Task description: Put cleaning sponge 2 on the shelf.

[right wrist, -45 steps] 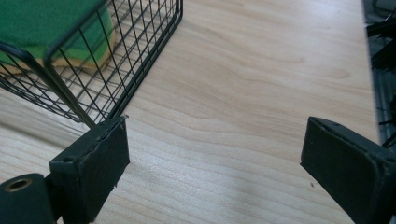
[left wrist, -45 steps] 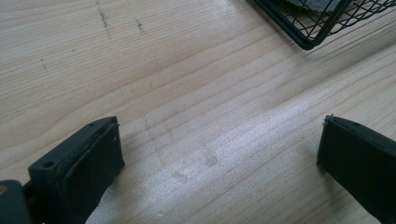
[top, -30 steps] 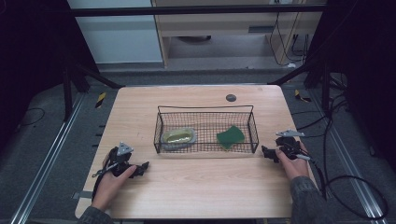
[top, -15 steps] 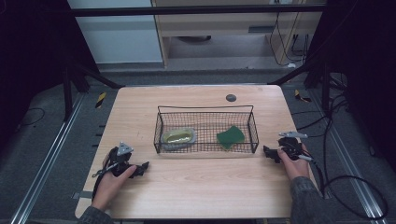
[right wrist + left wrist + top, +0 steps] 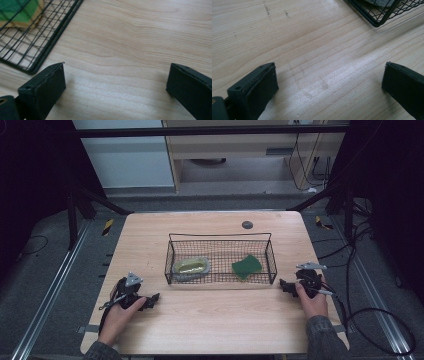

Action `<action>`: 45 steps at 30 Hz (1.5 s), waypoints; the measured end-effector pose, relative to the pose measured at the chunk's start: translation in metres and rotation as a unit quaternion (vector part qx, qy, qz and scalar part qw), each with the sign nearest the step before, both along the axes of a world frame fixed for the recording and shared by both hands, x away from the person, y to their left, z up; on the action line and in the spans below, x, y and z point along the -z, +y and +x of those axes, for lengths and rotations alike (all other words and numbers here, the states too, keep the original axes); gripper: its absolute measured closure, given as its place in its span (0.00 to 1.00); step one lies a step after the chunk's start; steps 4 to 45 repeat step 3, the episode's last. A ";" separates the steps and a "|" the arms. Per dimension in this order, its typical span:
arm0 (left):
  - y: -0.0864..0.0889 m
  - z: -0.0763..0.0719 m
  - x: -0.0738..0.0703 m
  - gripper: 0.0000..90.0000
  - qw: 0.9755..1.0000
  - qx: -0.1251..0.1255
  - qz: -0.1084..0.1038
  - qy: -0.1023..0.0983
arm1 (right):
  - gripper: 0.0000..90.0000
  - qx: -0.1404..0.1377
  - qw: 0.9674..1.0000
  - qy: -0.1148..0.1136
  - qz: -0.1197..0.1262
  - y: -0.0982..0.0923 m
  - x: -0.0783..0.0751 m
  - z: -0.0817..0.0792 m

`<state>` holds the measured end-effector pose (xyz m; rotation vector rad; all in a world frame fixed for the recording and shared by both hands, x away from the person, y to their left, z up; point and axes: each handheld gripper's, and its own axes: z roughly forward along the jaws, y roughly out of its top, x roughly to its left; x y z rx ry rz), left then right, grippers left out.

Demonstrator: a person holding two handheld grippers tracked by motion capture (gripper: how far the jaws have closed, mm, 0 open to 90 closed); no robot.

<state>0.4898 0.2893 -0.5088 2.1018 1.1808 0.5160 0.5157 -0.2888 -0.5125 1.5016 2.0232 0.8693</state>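
Note:
A black wire basket [image 5: 220, 237] stands in the middle of the wooden table. Inside it lie a grey-and-yellow sponge [image 5: 190, 267] on the left and a green sponge [image 5: 246, 266] on the right. My left gripper [image 5: 152, 299] rests on the table at the front left, open, with bare wood between its jaws [image 5: 329, 82]. My right gripper [image 5: 284, 285] rests at the front right beside the basket's corner [image 5: 32, 71]. Its jaws have just been opening and stand wide with nothing between them [image 5: 115, 82]. The green sponge [image 5: 17, 10] shows through the mesh.
A small dark round disc [image 5: 247, 224] lies on the table [image 5: 220, 320] behind the basket. Cables trail off the right edge [image 5: 370, 320]. Dark floor and metal rails surround the table.
Both hands stay where they were. The basket and the sponges have not moved.

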 end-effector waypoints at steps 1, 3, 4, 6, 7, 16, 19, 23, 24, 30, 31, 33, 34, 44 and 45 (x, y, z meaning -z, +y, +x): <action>0.000 0.000 0.000 0.00 1.000 0.000 0.000 0.000 | 0.02 -0.004 1.000 0.000 0.002 0.001 0.000 -0.001; 0.000 0.000 0.000 0.00 1.000 0.000 0.000 0.000 | 0.02 -0.008 1.000 -0.001 0.001 0.001 0.000 -0.001; 0.000 0.000 0.000 0.00 1.000 0.000 0.000 0.000 | 0.02 -0.008 1.000 -0.001 0.001 0.001 0.000 -0.001; 0.000 0.000 0.000 0.00 1.000 0.000 0.000 0.000 | 0.02 -0.008 1.000 -0.001 0.001 0.001 0.000 -0.001; 0.000 0.000 0.000 0.00 1.000 0.000 0.000 0.000 | 0.02 -0.008 1.000 -0.001 0.001 0.001 0.000 -0.001; 0.000 0.000 0.000 0.00 1.000 0.000 0.000 0.000 | 0.02 -0.008 1.000 -0.001 0.001 0.001 0.000 -0.001; 0.000 0.000 0.000 0.00 1.000 0.000 0.000 0.000 | 0.02 -0.008 1.000 -0.001 0.001 0.001 0.000 -0.001; 0.000 0.000 0.000 0.00 1.000 0.000 0.000 0.000 | 0.02 -0.008 1.000 -0.001 0.001 0.001 0.000 -0.001; 0.000 0.000 0.000 0.00 1.000 0.000 0.000 0.000 | 0.02 -0.008 1.000 -0.001 0.001 0.001 0.000 -0.001; 0.000 0.000 0.000 0.00 1.000 0.000 0.000 0.000 | 0.02 -0.008 1.000 -0.001 0.001 0.001 0.000 -0.001; 0.000 0.000 0.000 0.00 1.000 0.000 0.000 0.000 | 0.02 -0.008 1.000 -0.001 0.001 0.001 0.000 -0.001; 0.000 0.000 0.000 0.00 1.000 0.000 0.000 0.000 | 0.02 -0.008 1.000 -0.001 0.001 0.001 0.000 -0.001; 0.000 0.000 0.000 0.00 1.000 0.000 0.000 0.000 | 0.02 -0.008 1.000 -0.001 0.001 0.001 0.000 -0.001; 0.000 0.000 0.000 0.00 1.000 0.000 0.000 0.000 | 0.02 -0.008 1.000 -0.001 0.001 0.001 0.000 -0.001; 0.000 0.000 0.000 0.00 1.000 0.000 0.000 0.000 | 0.02 -0.008 1.000 -0.001 0.001 0.001 0.000 -0.001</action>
